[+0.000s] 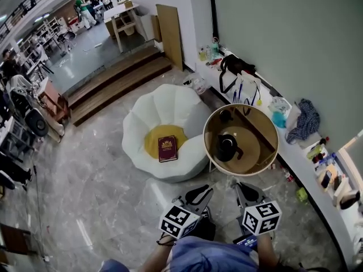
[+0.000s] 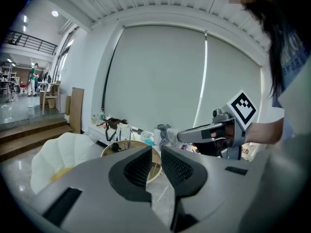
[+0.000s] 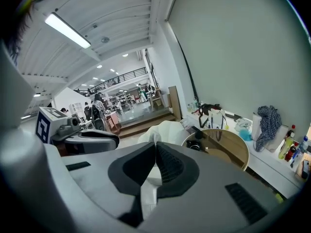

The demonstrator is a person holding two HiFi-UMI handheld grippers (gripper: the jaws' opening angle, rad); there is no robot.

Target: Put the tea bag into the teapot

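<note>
My left tool (image 2: 155,152) is narrowly parted, with nothing between its pads. My right tool (image 3: 155,147) is closed tip to tip. A white strip (image 3: 148,188) shows behind its pads, and I cannot tell whether that is the tea bag. The black teapot (image 1: 227,147) sits on the round wooden surface (image 1: 258,149), ahead of both tools and beside a white petal-shaped beanbag (image 1: 147,123).

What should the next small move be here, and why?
Probably bring both grippers forward over the table. The teapot stands on it, while the left gripper and right gripper hang short of its near rim, both empty, the right shut, the left's jaws slightly apart. No tea bag can be made out from here.
</note>
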